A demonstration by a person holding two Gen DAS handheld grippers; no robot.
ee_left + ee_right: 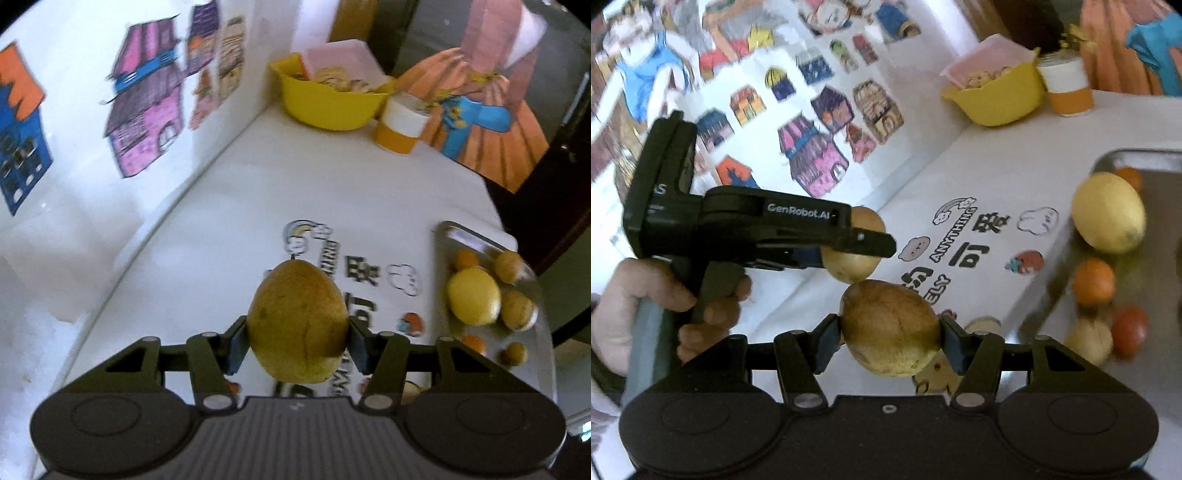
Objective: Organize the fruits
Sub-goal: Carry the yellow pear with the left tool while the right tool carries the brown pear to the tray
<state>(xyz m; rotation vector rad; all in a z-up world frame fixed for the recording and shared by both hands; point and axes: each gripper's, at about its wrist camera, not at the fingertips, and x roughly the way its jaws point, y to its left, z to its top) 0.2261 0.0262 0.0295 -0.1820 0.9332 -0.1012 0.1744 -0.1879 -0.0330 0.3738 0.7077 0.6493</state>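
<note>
The left claw (297,341) is clamped on a brownish-yellow pear (298,322), pinched at its sides between the blue pads (236,343), long axis running away from the camera, narrow end farthest. The right claw (891,341) grips a second pear (891,328) the same way, held above the white worktop (979,158). In the right view the left claw's pear sits just beyond the second one. To the right, a metal tray (1123,157) holds a lemon (1110,212) and small oranges (1094,282). A yellow bowl (327,101) stands at the far edge.
</note>
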